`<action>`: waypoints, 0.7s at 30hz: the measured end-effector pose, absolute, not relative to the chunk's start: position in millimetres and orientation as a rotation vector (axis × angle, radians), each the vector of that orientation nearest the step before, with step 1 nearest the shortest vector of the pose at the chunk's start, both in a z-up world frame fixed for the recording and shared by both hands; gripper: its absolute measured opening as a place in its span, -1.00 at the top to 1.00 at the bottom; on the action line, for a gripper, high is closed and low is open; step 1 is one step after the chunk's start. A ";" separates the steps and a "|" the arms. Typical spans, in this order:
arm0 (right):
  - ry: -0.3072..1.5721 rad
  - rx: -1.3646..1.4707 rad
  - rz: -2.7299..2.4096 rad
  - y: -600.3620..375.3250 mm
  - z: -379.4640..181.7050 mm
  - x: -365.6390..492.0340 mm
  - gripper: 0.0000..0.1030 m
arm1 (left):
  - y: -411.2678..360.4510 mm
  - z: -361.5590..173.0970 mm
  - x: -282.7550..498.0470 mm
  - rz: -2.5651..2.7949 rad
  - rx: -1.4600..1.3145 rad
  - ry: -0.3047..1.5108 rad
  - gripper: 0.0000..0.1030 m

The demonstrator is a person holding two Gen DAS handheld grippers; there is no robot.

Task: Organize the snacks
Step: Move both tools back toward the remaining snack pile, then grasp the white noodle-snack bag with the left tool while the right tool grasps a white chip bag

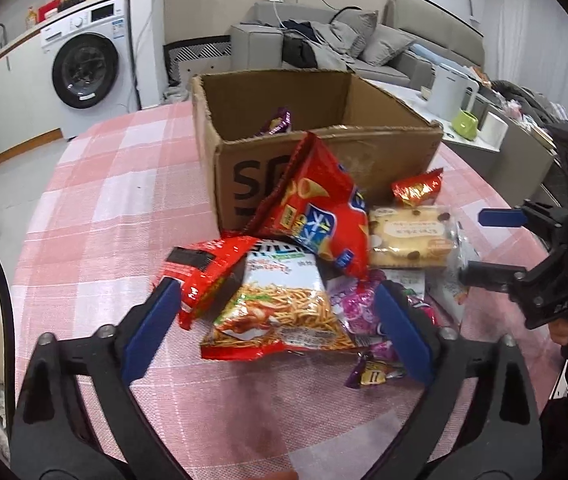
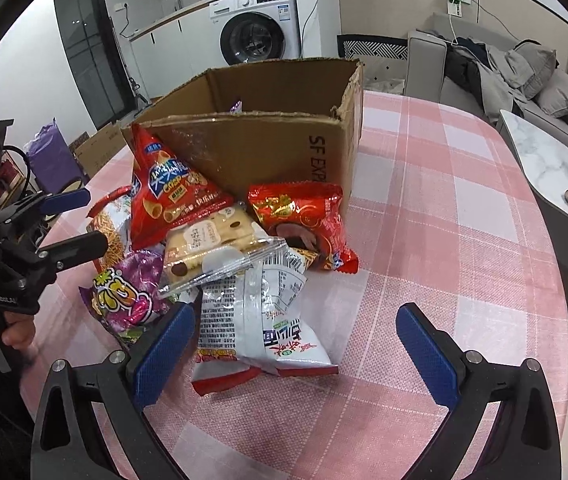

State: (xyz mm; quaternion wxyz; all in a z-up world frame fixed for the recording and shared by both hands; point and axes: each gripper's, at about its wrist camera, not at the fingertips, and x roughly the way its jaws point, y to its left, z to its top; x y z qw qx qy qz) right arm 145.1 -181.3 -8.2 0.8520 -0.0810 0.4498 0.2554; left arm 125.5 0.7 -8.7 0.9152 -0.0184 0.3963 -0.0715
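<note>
A pile of snack bags lies on the pink checked tablecloth in front of an open cardboard box. My left gripper is open and straddles a noodle-stick bag, with a red bag by its left finger and a purple bag under its right. My right gripper is open above a white bag, which lies nearer its left finger. A red cone-chip bag leans on the box. A biscuit pack lies beside it.
A purple packet sits inside the box. A small red pack lies against the box front. Beyond the table are a washing machine, a grey sofa and a side table with a green cup.
</note>
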 end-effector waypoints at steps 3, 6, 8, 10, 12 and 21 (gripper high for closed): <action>0.963 -0.167 0.541 -180.3 -15.6 146.7 -0.99 | -2.7 -11.5 125.3 -0.167 -0.035 0.828 -0.57; 0.986 -0.150 0.543 -179.6 -24.2 150.0 -0.99 | -3.6 -15.7 125.9 -0.196 -0.060 0.843 -0.48; 0.992 -0.148 0.544 -178.8 -27.7 151.4 -0.99 | -2.1 -18.6 127.1 -0.200 -0.075 0.856 -0.42; 0.998 -0.148 0.551 -178.5 -30.4 153.1 -0.99 | 0.7 -22.0 129.5 -0.202 -0.094 0.874 -0.38; 0.999 -0.145 0.557 -178.3 -31.5 154.5 -0.99 | 3.2 -26.5 132.7 -0.188 -0.101 0.893 -0.33; 1.011 -0.146 0.571 -181.4 -36.9 154.4 -0.98 | 10.1 -42.4 141.9 -0.189 -0.142 0.931 -0.32</action>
